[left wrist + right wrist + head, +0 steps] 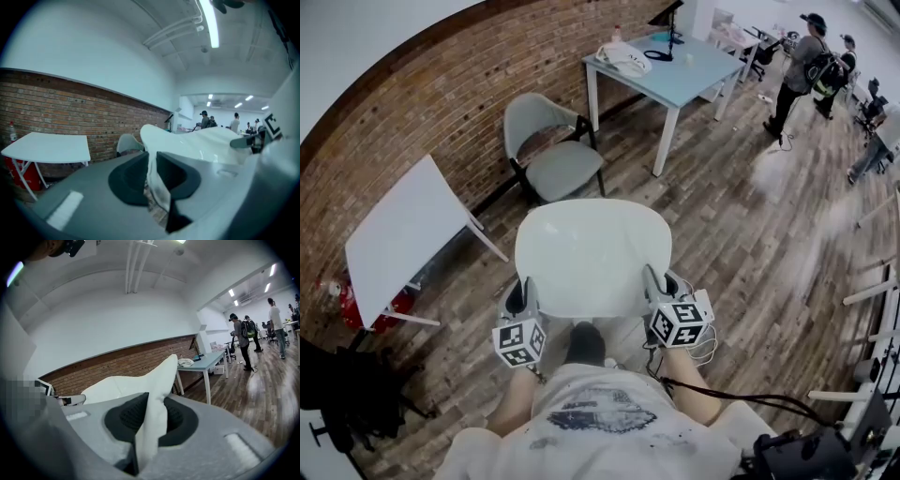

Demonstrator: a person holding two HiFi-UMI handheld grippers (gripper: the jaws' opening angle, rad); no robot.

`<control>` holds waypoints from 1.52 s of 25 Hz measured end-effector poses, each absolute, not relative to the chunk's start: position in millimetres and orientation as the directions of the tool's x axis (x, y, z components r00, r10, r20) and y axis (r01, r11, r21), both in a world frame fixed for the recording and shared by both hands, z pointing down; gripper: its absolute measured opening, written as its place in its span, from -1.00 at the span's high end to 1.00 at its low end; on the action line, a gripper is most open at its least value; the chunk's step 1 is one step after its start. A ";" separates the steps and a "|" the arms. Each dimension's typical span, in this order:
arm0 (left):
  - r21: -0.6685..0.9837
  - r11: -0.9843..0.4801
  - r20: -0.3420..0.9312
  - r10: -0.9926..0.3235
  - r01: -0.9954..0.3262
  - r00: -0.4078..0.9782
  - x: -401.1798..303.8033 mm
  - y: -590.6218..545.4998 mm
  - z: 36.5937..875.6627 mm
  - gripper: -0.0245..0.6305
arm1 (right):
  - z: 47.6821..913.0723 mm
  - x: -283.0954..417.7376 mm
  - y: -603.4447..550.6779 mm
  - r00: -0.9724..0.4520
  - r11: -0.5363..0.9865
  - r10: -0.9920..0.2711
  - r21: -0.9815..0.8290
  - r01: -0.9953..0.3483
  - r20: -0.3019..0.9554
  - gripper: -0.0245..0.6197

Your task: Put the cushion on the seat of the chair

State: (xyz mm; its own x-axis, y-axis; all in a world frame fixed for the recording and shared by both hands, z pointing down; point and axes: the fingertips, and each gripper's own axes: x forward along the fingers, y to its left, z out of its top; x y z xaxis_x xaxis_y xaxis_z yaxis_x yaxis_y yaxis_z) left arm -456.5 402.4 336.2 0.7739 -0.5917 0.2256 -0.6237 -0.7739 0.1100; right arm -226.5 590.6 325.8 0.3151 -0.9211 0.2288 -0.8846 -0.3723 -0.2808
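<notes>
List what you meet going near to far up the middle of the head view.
Person's shoe → white cushion → grey chair → light blue table

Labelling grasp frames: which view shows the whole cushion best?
Head view: the whole white cushion shows from above, with the left gripper and right gripper clamped on its near corners. Each gripper view shows only the pinched edge between its jaws and part of the surface beyond.
</notes>
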 end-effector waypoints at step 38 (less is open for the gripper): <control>0.210 -0.669 0.311 -0.646 -0.713 0.698 -254.1 8.7 389.8 0.79 | 369.6 -3.9 158.9 0.193 -0.298 -0.911 -0.258 -0.919 0.365 0.77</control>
State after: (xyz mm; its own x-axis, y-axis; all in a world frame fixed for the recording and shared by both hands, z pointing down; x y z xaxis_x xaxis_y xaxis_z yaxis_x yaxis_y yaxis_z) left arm -254.1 8.7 389.8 0.6975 -0.6458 0.3106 -0.7129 -0.6689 0.2103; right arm -3.9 158.9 369.6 0.1928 -0.9107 0.3654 -0.9192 -0.2979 -0.2576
